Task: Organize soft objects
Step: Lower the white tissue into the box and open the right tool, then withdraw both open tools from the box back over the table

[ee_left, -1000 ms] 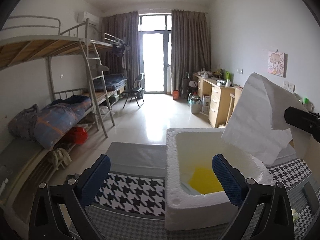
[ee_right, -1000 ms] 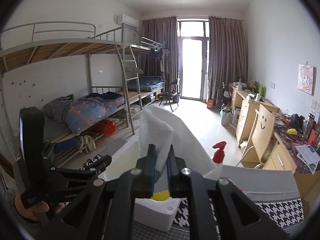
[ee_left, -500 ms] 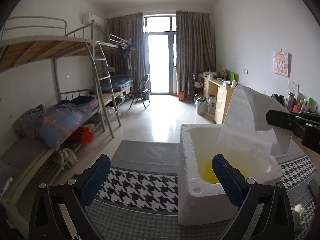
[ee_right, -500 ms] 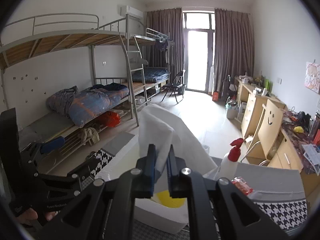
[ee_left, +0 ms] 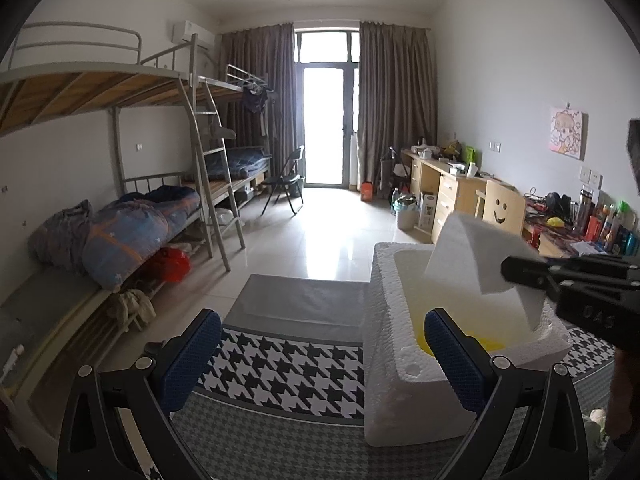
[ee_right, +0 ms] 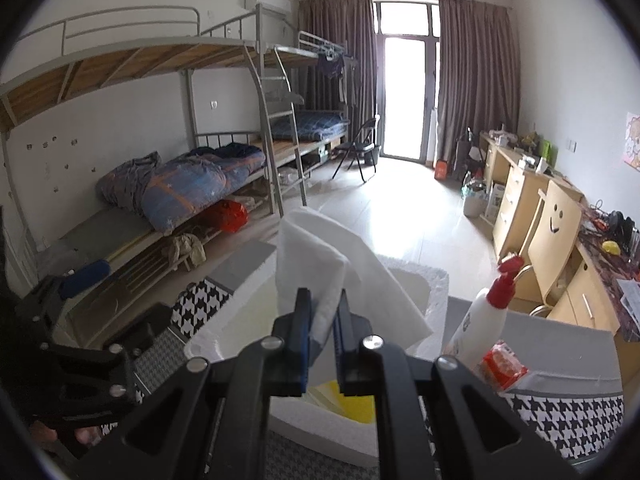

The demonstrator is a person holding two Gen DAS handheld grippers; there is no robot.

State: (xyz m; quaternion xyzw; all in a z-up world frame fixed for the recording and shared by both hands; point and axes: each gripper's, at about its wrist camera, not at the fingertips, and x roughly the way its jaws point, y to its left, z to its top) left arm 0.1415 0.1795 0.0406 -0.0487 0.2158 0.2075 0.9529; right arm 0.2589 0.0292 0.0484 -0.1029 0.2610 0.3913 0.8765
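Observation:
My right gripper [ee_right: 323, 305] is shut on a white soft cloth [ee_right: 340, 264] and holds it over a white foam box [ee_right: 436, 292]. The same cloth [ee_left: 476, 256] hangs above the foam box [ee_left: 388, 320] in the left wrist view, pinched by the right gripper [ee_left: 516, 270]. A yellow item [ee_left: 486, 343] lies at the bottom of the box, and it also shows in the right wrist view [ee_right: 354, 402]. My left gripper [ee_left: 320, 360] is open and empty, at the box's near left side, with its right finger in front of the box's near wall.
The box sits on a houndstooth mat [ee_left: 292, 364] over a grey table. A white spray bottle with a red nozzle [ee_right: 486, 312] and a red packet [ee_right: 502, 364] stand right of the box. Bunk beds are at left, desks at right.
The right gripper has lowered the white cloth toward the box opening. The left gripper has drawn back a little, so the box sits farther right in its view.

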